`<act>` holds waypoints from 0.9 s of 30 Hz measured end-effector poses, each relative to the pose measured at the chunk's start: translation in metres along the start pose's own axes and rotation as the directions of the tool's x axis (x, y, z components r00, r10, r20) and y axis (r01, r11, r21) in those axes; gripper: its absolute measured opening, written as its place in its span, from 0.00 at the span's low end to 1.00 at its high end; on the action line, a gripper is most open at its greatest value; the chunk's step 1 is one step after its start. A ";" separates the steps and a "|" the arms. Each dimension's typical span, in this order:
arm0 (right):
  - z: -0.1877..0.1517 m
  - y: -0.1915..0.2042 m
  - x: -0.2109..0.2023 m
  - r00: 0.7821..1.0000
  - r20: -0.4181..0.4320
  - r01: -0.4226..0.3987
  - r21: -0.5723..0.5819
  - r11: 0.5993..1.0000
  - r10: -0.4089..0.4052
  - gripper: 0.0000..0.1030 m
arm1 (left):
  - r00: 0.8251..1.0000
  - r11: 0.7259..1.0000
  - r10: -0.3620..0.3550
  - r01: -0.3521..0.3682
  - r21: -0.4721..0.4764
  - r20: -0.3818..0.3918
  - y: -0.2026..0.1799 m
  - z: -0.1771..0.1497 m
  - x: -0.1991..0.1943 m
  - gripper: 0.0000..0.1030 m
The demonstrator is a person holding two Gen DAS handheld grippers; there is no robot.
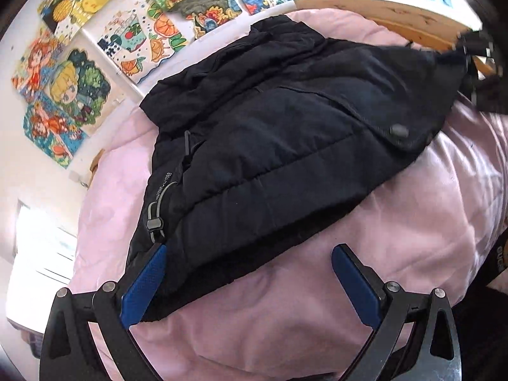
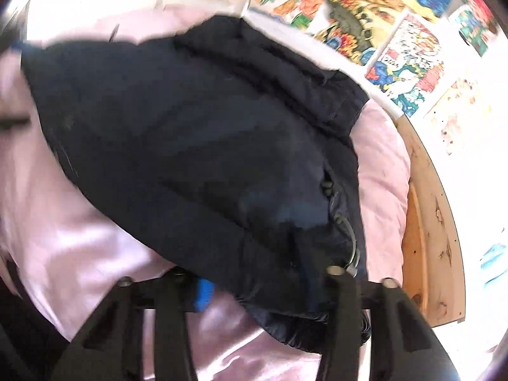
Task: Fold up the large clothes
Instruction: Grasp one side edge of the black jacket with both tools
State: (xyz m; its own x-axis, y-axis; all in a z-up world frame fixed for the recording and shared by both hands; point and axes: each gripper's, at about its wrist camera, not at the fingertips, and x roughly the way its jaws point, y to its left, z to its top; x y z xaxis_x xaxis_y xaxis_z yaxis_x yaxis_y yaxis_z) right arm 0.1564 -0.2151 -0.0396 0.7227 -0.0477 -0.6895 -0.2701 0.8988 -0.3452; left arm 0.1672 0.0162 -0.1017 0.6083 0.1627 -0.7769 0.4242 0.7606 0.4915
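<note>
The left gripper [image 1: 249, 263] is standing wide open astride the hem of the black puffer jacket [image 1: 285, 146], gripping nothing. The right gripper [image 2: 270, 285] is pinching the jacket's corner. The jacket is lying on the pink bedding [image 1: 285, 333], its long axis slanting toward the drawings [image 1: 63, 95]; its grey lettering is unreadable.

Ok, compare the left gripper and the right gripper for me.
The left gripper has its fingers spread wide; the right gripper has them closer together. The left gripper holds nothing, with one finger at the black jacket hem; the right gripper has the hem bunched between its fingers. Both sit at the jacket's edge over the pink bedcover.
</note>
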 end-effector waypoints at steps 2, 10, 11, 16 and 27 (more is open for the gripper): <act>0.005 -0.009 -0.006 0.999 0.034 -0.013 0.030 0.999 0.012 0.27 | 1.000 1.000 0.012 -0.012 0.009 -0.011 -0.002 0.002 0.005 1.00; 0.018 -0.052 -0.007 0.990 0.100 -0.125 0.255 0.959 0.102 0.20 | 0.996 0.995 0.085 -0.086 -0.040 -0.042 0.014 0.011 0.010 0.89; 0.019 -0.056 -0.005 0.989 0.103 -0.130 0.270 0.954 0.106 0.20 | 0.994 0.993 0.108 -0.110 -0.041 -0.030 0.016 0.013 0.008 0.81; 0.020 -0.064 -0.001 0.988 0.111 -0.134 0.308 0.942 0.104 0.19 | 0.982 0.980 0.178 -0.182 -0.082 -0.057 0.033 0.010 0.013 0.49; 0.017 -0.057 0.007 0.992 0.084 -0.117 0.278 0.953 0.098 0.19 | 0.989 0.974 0.146 -0.146 -0.171 -0.015 0.050 0.014 0.001 0.17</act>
State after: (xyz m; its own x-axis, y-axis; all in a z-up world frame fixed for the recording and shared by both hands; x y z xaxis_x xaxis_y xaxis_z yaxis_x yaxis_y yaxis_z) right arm 0.1877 -0.2591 -0.0135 0.7437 0.0770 -0.6641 -0.1652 0.9837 -0.0710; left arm 0.1988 0.0457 -0.0720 0.6537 0.2810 -0.7026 0.2095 0.8250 0.5249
